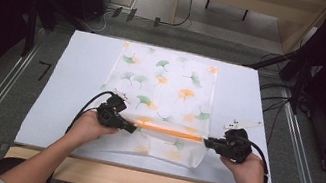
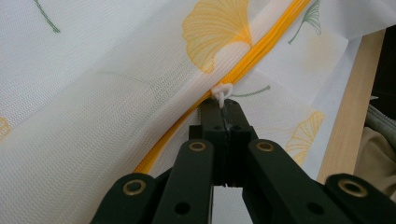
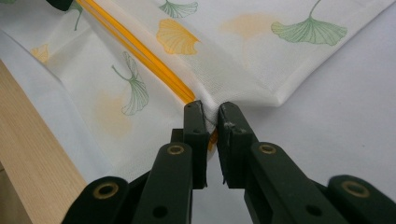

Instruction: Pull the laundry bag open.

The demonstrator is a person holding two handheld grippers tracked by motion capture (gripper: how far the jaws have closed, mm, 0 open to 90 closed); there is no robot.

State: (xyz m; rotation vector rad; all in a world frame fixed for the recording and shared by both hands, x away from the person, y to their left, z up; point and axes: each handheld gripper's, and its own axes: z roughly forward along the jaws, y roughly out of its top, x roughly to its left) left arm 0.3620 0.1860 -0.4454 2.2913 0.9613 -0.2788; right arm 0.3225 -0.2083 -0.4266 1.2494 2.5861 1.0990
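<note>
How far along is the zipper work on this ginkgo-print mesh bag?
Done: both grips are set. The right gripper pinches the mesh bag at the end of the orange zipper, holding it taut. In hand: the left gripper is shut on the white zipper pull, which sits at the bag's left end. Left: whether the zipper is open or closed cannot be read, so the pull's run along the zipper seems yet to come.

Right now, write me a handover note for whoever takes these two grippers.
Left gripper: shut on the white zipper pull, at the left end of the orange zipper.
Right gripper: shut on the mesh bag at the zipper's right end, holding it taut.
The bag lies flat on the white table.
Done: both grips set.
Left: probably draw the pull along the zipper; how far it is closed I cannot tell.
</note>
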